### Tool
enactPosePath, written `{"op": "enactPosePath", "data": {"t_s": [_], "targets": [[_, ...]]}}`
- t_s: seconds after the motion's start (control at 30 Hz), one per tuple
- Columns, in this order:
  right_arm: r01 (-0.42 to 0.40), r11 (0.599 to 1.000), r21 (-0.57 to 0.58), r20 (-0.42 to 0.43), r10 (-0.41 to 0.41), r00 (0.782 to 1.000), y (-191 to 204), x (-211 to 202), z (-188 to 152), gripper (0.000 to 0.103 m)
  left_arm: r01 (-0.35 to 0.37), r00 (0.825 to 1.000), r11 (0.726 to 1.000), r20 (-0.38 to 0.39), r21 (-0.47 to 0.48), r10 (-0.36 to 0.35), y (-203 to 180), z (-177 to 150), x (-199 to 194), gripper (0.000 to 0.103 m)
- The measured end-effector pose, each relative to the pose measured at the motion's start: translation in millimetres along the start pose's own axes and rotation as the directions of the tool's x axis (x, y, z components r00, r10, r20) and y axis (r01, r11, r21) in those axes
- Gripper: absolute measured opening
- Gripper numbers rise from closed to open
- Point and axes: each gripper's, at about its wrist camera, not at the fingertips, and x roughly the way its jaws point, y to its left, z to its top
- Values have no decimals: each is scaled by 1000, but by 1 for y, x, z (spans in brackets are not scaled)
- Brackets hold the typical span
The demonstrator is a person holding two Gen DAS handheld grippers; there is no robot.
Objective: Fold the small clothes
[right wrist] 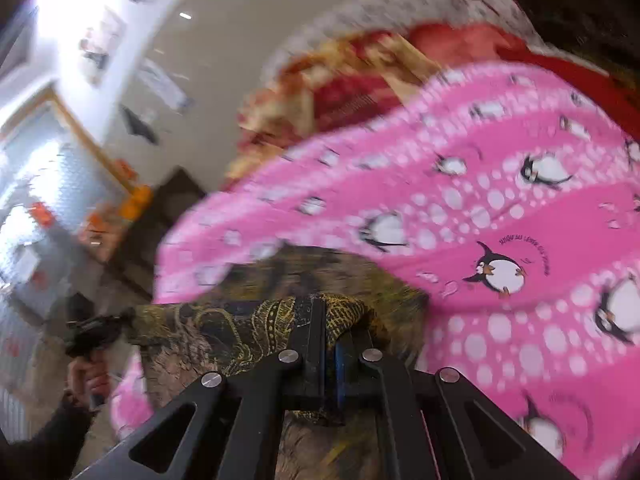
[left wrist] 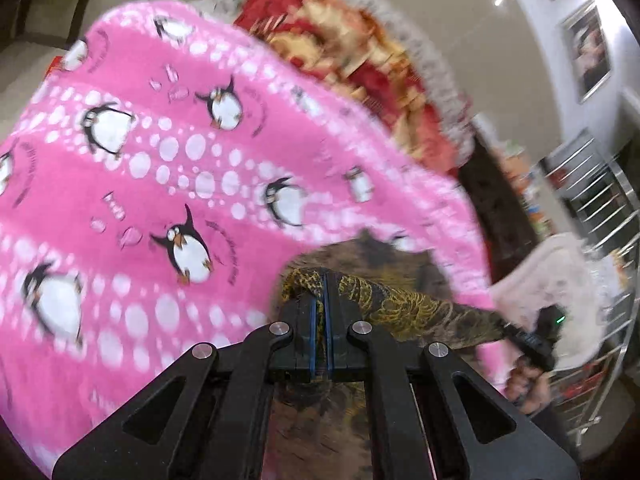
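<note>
A dark brown cloth with a gold print (left wrist: 404, 300) (right wrist: 216, 332) hangs stretched between my two grippers, above a pink penguin blanket (left wrist: 160, 184) (right wrist: 500, 216). In the left wrist view my left gripper (left wrist: 322, 280) is shut on one corner of the cloth. The right gripper (left wrist: 508, 329) pinches the far end at the right, carried by a hand (left wrist: 528, 384). In the right wrist view my right gripper (right wrist: 322, 306) is shut on the bunched corner, and the left gripper (right wrist: 122, 320) holds the other end at the left. Both views are blurred by motion.
A red and gold rug with a grey fringe (left wrist: 360, 60) (right wrist: 340, 88) lies beyond the pink blanket on a glossy beige floor (left wrist: 480, 40). A metal railing (left wrist: 600, 200) stands at the right. Framed pictures (left wrist: 588, 48) hang on the white wall.
</note>
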Motion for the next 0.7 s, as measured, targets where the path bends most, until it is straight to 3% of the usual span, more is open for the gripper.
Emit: {"op": "enactPosePath", "data": {"t_s": [0.13, 0.3, 0.43, 0.47, 0.5, 0.53, 0.57, 0.63, 0.7], "targets": [[119, 991, 56, -56, -116, 992, -25, 42, 17, 3, -83, 993, 995, -76, 49, 87, 4, 4, 41, 2], [145, 985, 91, -105, -136, 985, -39, 63, 22, 3, -122, 973, 990, -191, 64, 132, 23, 2, 64, 3], [114, 972, 207, -209, -70, 975, -56, 81, 15, 3, -108, 979, 990, -165, 89, 122, 19, 0, 43, 6], [105, 966, 238, -208, -55, 977, -58, 76, 13, 5, -114, 980, 989, -154, 96, 127, 18, 1, 37, 10], [74, 961, 265, -188, -24, 982, -60, 67, 12, 6, -132, 981, 985, -127, 107, 145, 16, 2, 28, 21], [48, 962, 270, -168, -2, 986, -60, 55, 11, 14, -165, 981, 979, -82, 121, 175, 13, 3, 15, 32], [46, 964, 263, -162, -3, 987, -58, 47, 10, 32, -179, 981, 976, -51, 122, 187, 9, 7, 10, 36], [60, 972, 228, -132, -30, 991, -54, 22, 9, 54, -187, 982, 976, 37, 114, 184, -2, -3, -18, 37], [117, 977, 177, -65, -107, 992, -46, -11, 5, 54, -171, 984, 976, 82, 134, 161, -22, -22, -36, 37]]}}
